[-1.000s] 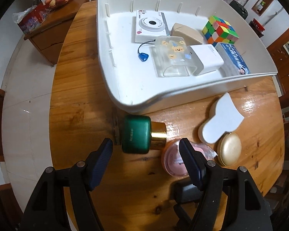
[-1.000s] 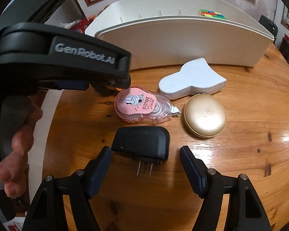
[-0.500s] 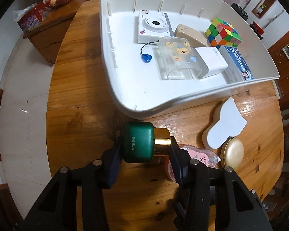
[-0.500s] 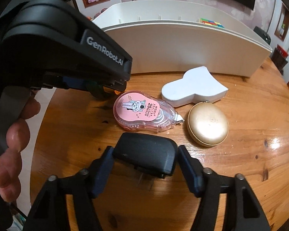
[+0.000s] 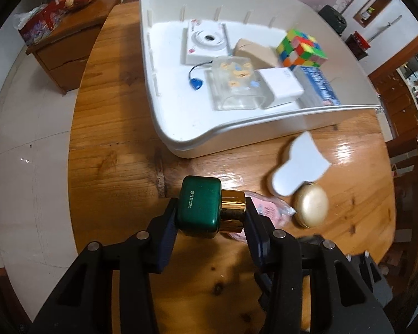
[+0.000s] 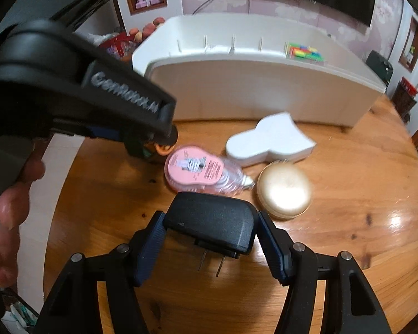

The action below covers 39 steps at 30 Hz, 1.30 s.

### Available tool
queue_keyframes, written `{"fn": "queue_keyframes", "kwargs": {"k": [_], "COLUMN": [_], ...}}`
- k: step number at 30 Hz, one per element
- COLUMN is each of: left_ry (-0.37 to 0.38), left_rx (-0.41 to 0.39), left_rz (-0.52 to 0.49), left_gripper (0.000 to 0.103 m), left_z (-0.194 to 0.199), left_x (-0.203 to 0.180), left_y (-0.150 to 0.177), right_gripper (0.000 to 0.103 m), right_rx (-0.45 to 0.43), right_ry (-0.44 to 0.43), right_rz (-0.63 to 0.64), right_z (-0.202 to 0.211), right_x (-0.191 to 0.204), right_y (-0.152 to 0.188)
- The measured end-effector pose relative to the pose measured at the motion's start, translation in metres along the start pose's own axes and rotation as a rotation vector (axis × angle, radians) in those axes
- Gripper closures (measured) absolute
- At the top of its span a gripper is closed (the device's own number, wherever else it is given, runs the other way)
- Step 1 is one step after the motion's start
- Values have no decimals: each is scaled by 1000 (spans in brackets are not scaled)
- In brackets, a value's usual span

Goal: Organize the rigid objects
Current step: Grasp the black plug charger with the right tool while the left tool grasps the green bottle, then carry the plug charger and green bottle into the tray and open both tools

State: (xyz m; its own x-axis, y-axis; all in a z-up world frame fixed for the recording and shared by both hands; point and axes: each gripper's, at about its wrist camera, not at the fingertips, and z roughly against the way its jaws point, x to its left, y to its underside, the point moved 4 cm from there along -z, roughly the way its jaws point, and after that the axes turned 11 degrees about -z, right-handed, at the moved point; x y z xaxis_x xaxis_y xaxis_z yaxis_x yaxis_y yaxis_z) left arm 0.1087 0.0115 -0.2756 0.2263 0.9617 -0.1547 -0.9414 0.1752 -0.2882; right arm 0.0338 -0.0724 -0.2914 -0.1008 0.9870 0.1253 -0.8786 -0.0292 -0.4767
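Left gripper: you are clamping the green jar end to end, gold cap against the right finger, its long axis lying across the fingers.
White bin: it is sitting straight ahead, its low lip nearest your left hand.
Right gripper: you are squeezing the black charger by its sides, prongs pointing back at you; the bin's high wall is standing ahead.

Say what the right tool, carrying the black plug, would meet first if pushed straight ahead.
Probably the pink correction tape, which lies directly beyond the black plug in the right tool; how far above the table the tool sits is unclear.
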Motion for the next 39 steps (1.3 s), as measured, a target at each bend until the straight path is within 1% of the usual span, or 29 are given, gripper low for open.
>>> {"fn": "queue_keyframes", "kwargs": {"k": [3, 6, 8, 11, 14, 17, 19, 22, 23, 25, 26, 28, 30, 32, 35, 37, 39], "left_ry": [7, 36, 45, 54, 59, 69, 69, 56, 53, 54, 50, 43, 34, 29, 31, 22, 10], "left_rx": [-11, -29, -50, -87, -131, -167, -195, -221, -223, -223, -219, -211, -194, -169, -109, -53, -13], "left_rz": [-18, -24, -37, -58, -69, -82, -96, -123, -129, -139, -142, -151, -148, -146, -148, -158, -158], "left_gripper": [56, 56, 56, 56, 56, 56, 56, 56, 56, 56, 56, 56, 56, 56, 56, 56, 56], "left_z": [11, 27, 39, 57, 75, 91, 100, 101, 99, 90, 82, 62, 43, 20, -15, -41, -57], "left_x": [-6, -12, -17, -25, -28, -31, -33, -36, -37, -40, -40, -42, -42, -42, -41, -41, -40], "left_y": [-3, -7, -14, -31, -52, -79, -102, -141, -151, -176, -187, -212, -228, -243, -257, -261, -261], "right_gripper": [38, 38, 38, 38, 38, 38, 38, 38, 38, 38, 38, 38, 38, 38, 38, 38, 38], "right_rx": [-22, -46, -64, -101, -133, -167, -182, -205, -216, -226, -230, -230, -201, -158, -109, -78, -41], "right_ry": [3, 7, 10, 16, 23, 28, 33, 43, 51, 63, 74, 91, 98, 78, 58, 54, 60], "right_rz": [8, 13, 16, 13, 0, -32, -55, -77, -83, -84, -83, -78, -80, -95, -87, -71, -57], "right_z": [9, 19, 26, 43, 54, 65, 72, 68, 68, 70, 66, 53, 36, 18, -3, -12, -25], "right_x": [-3, -4, -4, -13, -19, -30, -36, -50, -54, -56, -60, -66, -71, -75, -77, -72, -71], "right_y": [-6, -13, -21, -34, -51, -76, -94, -127, -141, -153, -167, -185, -201, -212, -218, -211, -207]}}
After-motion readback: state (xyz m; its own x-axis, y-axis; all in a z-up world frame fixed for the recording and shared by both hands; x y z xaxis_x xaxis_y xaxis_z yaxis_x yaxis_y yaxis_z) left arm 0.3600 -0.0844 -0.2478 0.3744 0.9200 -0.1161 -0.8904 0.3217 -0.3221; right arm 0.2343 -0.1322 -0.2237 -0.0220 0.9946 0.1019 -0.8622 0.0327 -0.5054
